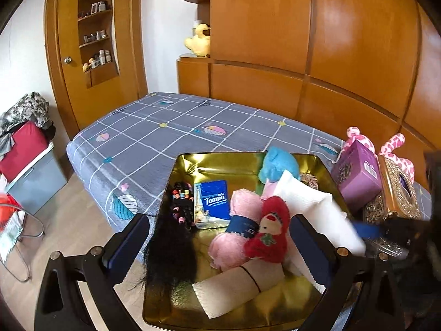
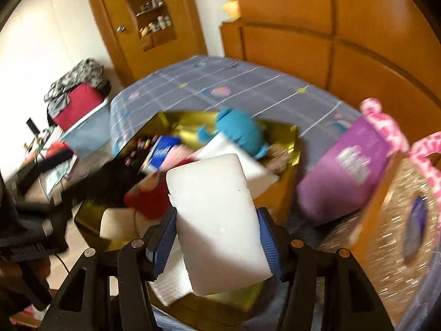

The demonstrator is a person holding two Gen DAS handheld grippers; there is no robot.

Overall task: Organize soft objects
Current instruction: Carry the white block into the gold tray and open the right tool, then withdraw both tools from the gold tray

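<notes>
My right gripper (image 2: 217, 237) is squeezing a white pack (image 2: 217, 220) between its two blue pads. The pack looks soft, maybe tissues, but I can't read anything on it. My left gripper (image 1: 217, 245) has its jaws wide apart with nothing in them, and it hangs over the near side of the gold tray (image 1: 220, 162).

The white pack is over the near right part of the tray. Inside the tray I see a red doll (image 1: 268, 229), pink yarn (image 1: 238, 229), a blue toy (image 1: 277, 167) at the far side, a blue tissue pack (image 1: 211, 202), a rolled cloth (image 1: 237, 287) near me, and black hair (image 1: 171, 248) on the left.

I think I am putting the white pack in with the other soft things. Next I need a free spot, then I let go gently.

The right view is blurry. The purple box (image 1: 358, 176) and gold box (image 1: 399, 190) on the right are partly cut off.
</notes>
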